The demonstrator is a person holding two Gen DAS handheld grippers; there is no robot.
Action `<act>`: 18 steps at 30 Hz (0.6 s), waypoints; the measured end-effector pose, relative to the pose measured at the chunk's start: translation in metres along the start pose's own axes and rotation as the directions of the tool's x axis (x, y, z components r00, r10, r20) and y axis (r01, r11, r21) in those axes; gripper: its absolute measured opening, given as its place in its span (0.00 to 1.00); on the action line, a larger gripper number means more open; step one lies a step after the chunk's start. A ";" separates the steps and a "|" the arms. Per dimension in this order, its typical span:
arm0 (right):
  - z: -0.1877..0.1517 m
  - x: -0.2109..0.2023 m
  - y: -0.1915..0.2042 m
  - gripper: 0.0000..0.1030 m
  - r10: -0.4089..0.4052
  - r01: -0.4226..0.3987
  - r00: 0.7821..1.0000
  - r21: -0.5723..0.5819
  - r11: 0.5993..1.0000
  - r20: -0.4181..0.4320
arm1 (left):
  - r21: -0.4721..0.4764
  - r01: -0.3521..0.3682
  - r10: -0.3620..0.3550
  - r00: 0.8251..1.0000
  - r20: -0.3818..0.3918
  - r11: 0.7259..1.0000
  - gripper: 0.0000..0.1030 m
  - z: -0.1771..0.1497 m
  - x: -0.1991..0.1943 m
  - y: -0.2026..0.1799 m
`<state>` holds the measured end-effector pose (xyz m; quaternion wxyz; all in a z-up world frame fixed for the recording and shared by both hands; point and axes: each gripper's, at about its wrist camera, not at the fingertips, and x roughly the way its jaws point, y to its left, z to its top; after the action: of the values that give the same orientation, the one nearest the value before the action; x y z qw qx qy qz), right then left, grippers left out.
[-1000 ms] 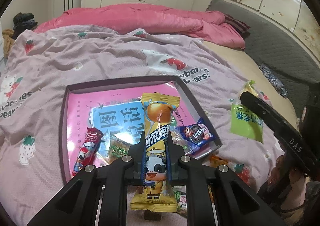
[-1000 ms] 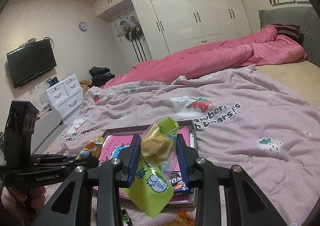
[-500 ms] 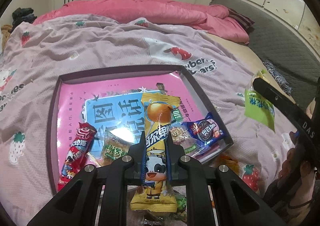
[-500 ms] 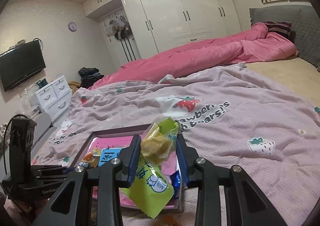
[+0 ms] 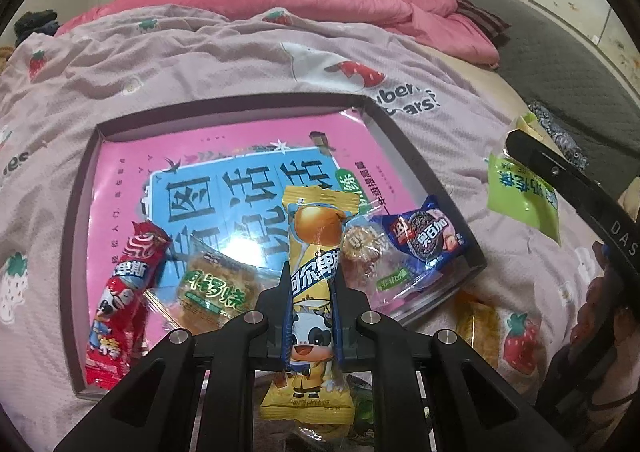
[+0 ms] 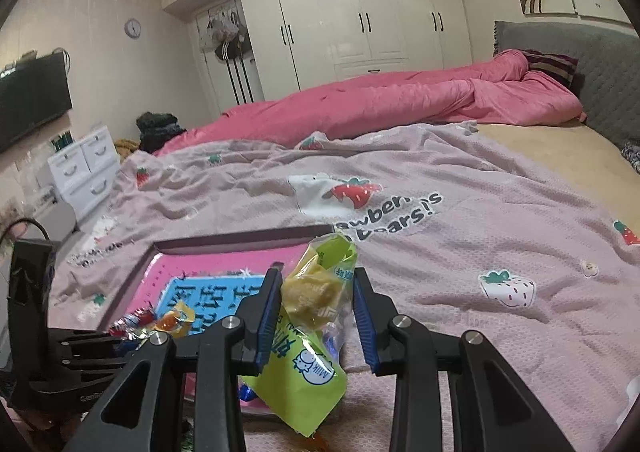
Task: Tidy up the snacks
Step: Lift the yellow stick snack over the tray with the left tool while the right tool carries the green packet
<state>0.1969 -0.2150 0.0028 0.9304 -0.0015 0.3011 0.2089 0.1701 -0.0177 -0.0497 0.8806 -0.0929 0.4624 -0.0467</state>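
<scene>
Left gripper (image 5: 311, 284) clamped on a yellow wrapper (image 5: 314, 272): cartoon cow, Chinese characters, bottom printing too small to read. It hangs over the near edge of a shallow dark tray (image 5: 424, 168) on the strawberry bedspread (image 5: 224, 56).

Right gripper (image 6: 316, 306): a crinkly green packet (image 6: 306, 376) marked "Milk" sits between blue pads; whether both press it, cannot tell.

In the tray: red stick pack (image 5: 120, 300), blue cookie pack (image 5: 424, 240), clear-wrapped pastry (image 5: 216, 288), partly hidden.
</scene>
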 end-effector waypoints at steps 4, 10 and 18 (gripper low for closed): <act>-0.004 0.006 0.007 0.34 -0.025 0.024 0.999 -0.040 0.999 -0.020 | 0.009 -0.003 0.004 1.000 -0.008 1.000 0.15 -0.001 0.004 -0.001; -0.008 0.011 0.011 0.34 -0.053 0.050 0.998 -0.074 0.996 -0.040 | 0.012 -0.004 0.004 1.000 -0.009 1.000 0.15 -0.002 0.006 -0.001; -0.013 0.020 0.011 0.34 -0.075 0.069 0.994 -0.081 0.994 -0.077 | 0.011 -0.005 0.006 1.000 -0.019 1.000 0.15 -0.002 0.008 0.000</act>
<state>0.1998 -0.1987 -0.0172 0.9237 -0.0570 0.3297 0.1866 0.1732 -0.0192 -0.0576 0.8769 -0.0863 0.4705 -0.0477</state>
